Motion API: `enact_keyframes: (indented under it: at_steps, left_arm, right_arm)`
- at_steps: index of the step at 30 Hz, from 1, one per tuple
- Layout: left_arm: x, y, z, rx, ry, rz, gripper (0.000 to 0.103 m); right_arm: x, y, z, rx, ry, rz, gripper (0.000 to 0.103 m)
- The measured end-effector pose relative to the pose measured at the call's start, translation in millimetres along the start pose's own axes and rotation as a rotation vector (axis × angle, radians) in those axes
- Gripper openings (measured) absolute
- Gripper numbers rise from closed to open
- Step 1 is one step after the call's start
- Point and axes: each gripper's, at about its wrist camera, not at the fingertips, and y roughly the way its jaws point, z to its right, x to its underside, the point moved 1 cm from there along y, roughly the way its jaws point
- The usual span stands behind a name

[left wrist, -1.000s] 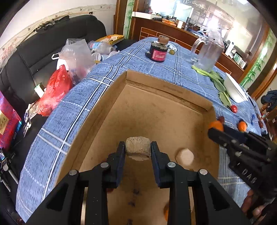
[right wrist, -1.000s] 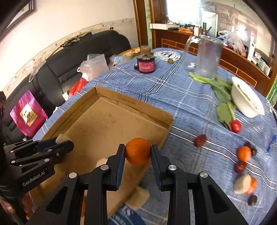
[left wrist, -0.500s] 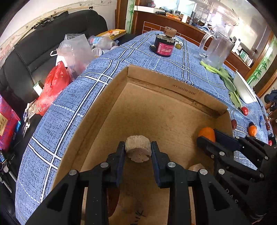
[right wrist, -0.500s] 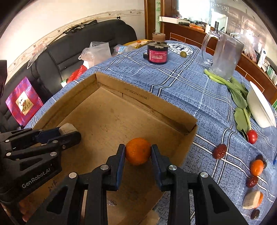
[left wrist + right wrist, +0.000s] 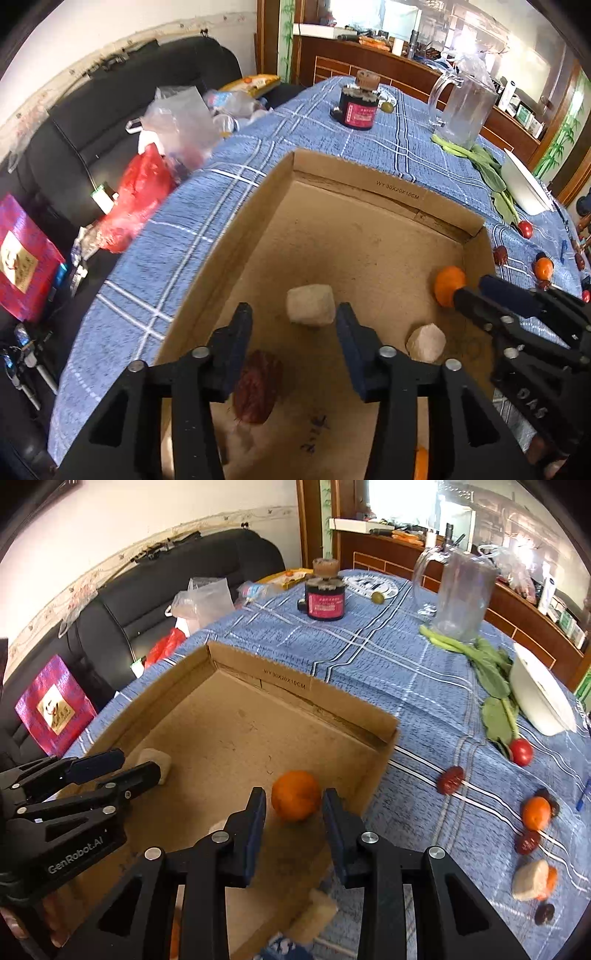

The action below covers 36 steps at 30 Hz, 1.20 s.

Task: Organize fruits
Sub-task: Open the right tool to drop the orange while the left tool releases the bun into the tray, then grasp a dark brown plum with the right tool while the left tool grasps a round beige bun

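Observation:
A shallow cardboard box lies on the blue checked tablecloth. My left gripper points down into it and its jaws are opening. The beige chunk lies loose on the box floor between the pads. A dark red date and a second beige chunk also lie in the box. My right gripper is shut on a small orange, low over the floor near the box's right wall. Loose on the cloth to the right are dates, another small orange and a tomato.
Beyond the box stand a dark jar and a glass jug. Leafy greens and a white bowl lie at the right. A black sofa with plastic bags borders the table's left edge.
The left jaws have spread and let go of the beige chunk, which now rests on the box floor. The right gripper has carried the orange from the box's rim down inside it.

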Motion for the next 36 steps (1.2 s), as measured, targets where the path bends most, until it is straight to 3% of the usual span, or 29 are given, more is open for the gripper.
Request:
enact_keyframes:
  at_steps: [7,13,18,21,25,30,36]
  left_arm:
    - [22,-31,14,-0.002,0.028,0.053,0.056]
    - [43,-54,46,0.036,0.058,0.070,0.061]
    - [56,-67,83,0.073,0.091,0.078,0.068]
    - [63,-75,113,0.100,0.129,0.085,0.073]
    - [75,-78,156,0.125,0.206,0.076,0.076]
    - [93,-73,200,0.147,0.278,0.037,0.076]
    - [101,-67,221,0.139,0.298,0.001,0.076]
  right_arm:
    - [30,-47,14,0.001,0.054,0.032,0.041]
    - [80,-85,47,0.040,0.112,0.031,0.045]
    - [126,-113,88,0.083,0.190,0.018,0.045]
    - [151,-128,114,0.119,0.236,0.022,0.058]
    - [179,-148,148,0.157,0.287,0.034,0.059]
    - [195,-161,188,0.171,0.357,0.042,0.059]
    - [186,-156,216,0.169,0.362,0.060,0.059]
